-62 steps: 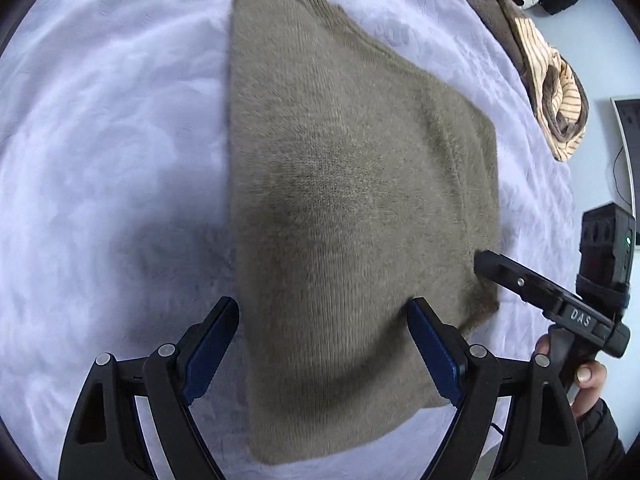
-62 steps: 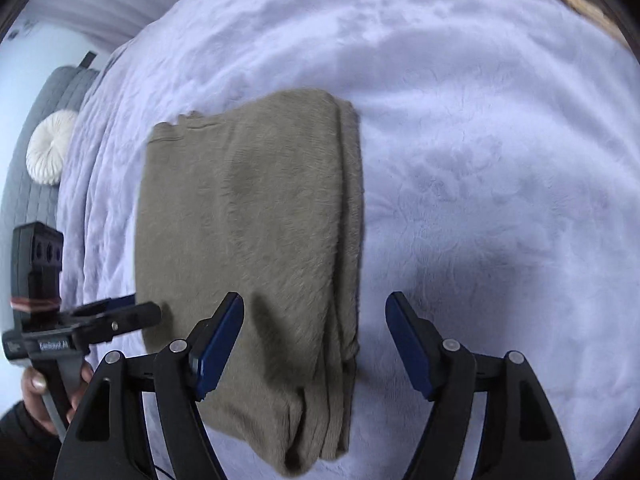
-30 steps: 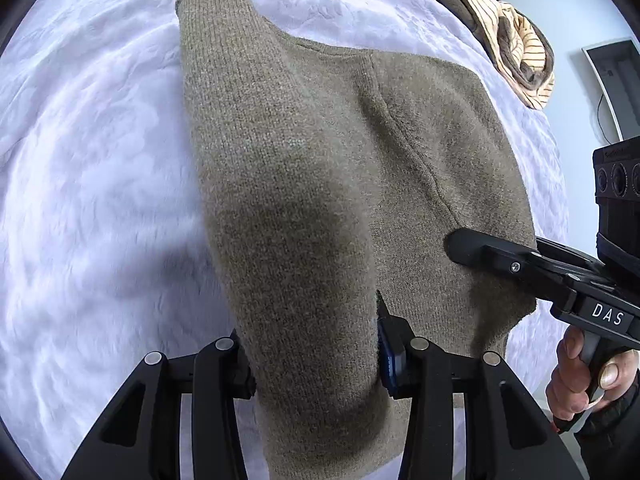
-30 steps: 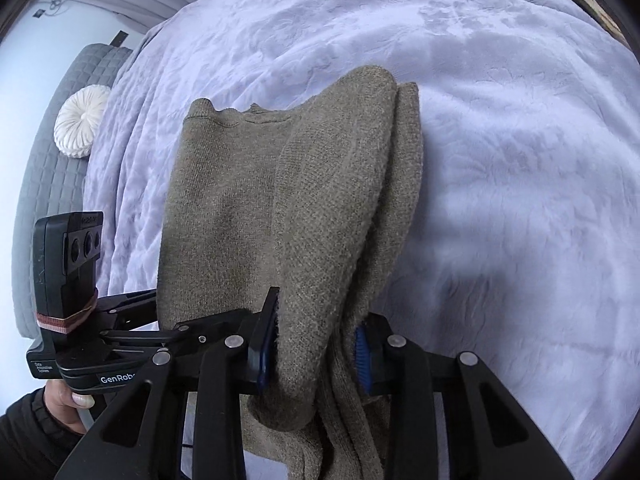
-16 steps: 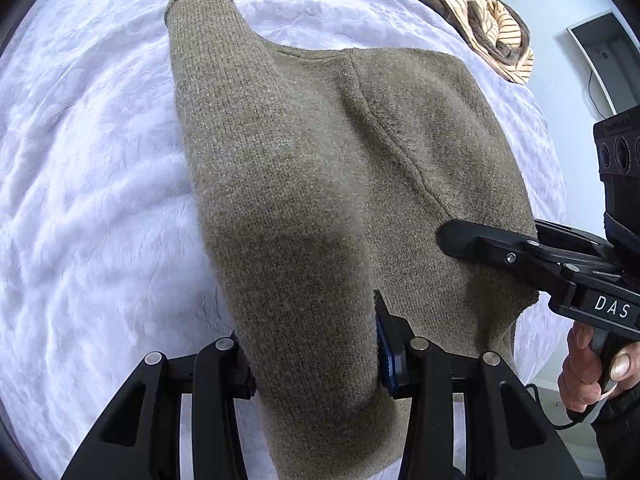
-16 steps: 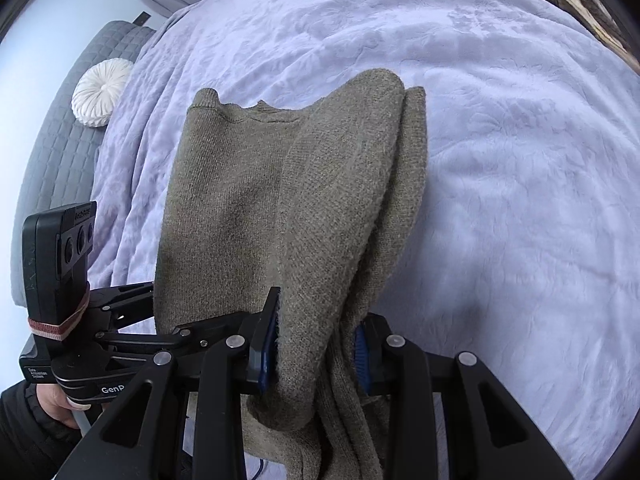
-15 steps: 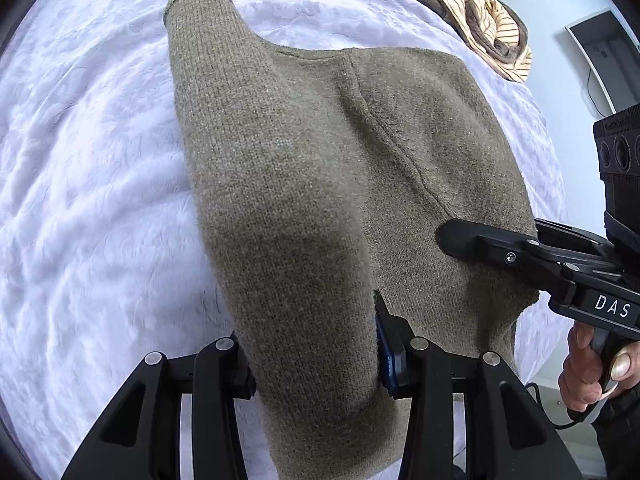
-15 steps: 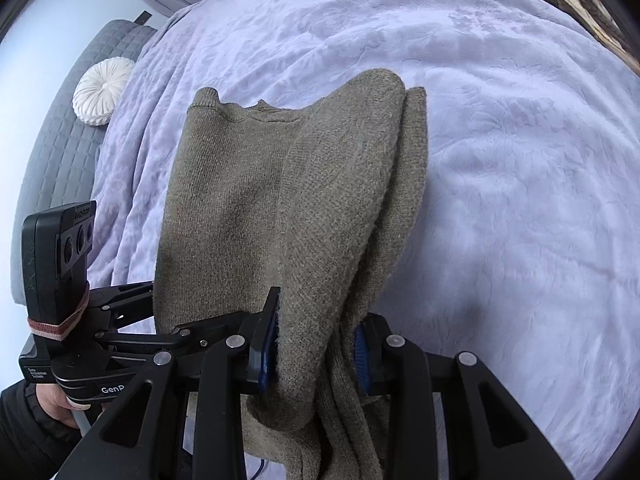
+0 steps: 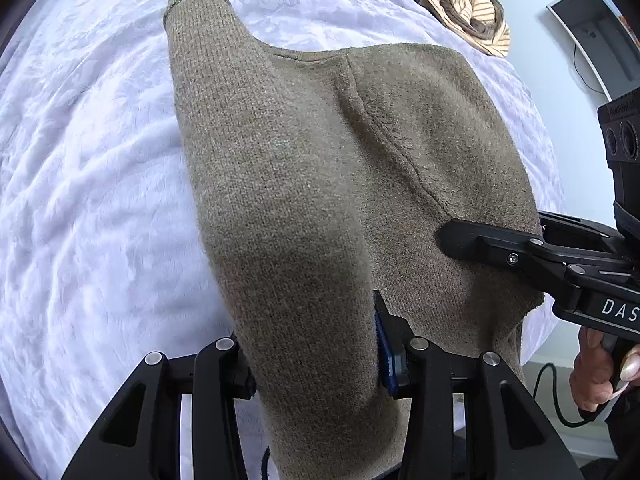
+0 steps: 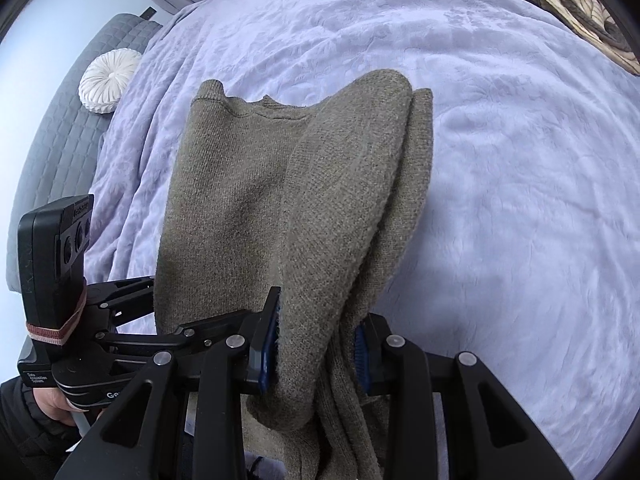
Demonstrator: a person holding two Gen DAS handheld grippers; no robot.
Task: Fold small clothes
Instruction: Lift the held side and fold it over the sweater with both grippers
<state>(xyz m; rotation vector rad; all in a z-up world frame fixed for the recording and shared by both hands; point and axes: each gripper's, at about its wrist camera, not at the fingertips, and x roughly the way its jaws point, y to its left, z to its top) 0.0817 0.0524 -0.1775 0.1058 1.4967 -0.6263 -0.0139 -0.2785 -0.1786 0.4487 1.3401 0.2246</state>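
Over the pale bedspread (image 9: 80,200) hung the olive knitted sweater (image 9: 304,184), near edge lifted, far end resting on the bed. It looked soft, thick and limp, likely to sag between holds. The left gripper (image 9: 316,364) and right gripper (image 10: 316,344) were each clamped on a bunched near corner, sensible places to grip.

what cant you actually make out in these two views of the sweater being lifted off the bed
- Sweater near hem: left wrist view, cut off by the bottom edge and hidden behind the left gripper.
- Pads of the right gripper: right wrist view, mostly covered by the bunched knit.
- Bedspread beneath the sweater: both views, hidden by it.
- Striped garment: left wrist view, cropped by the top edge, so its type is unclear.
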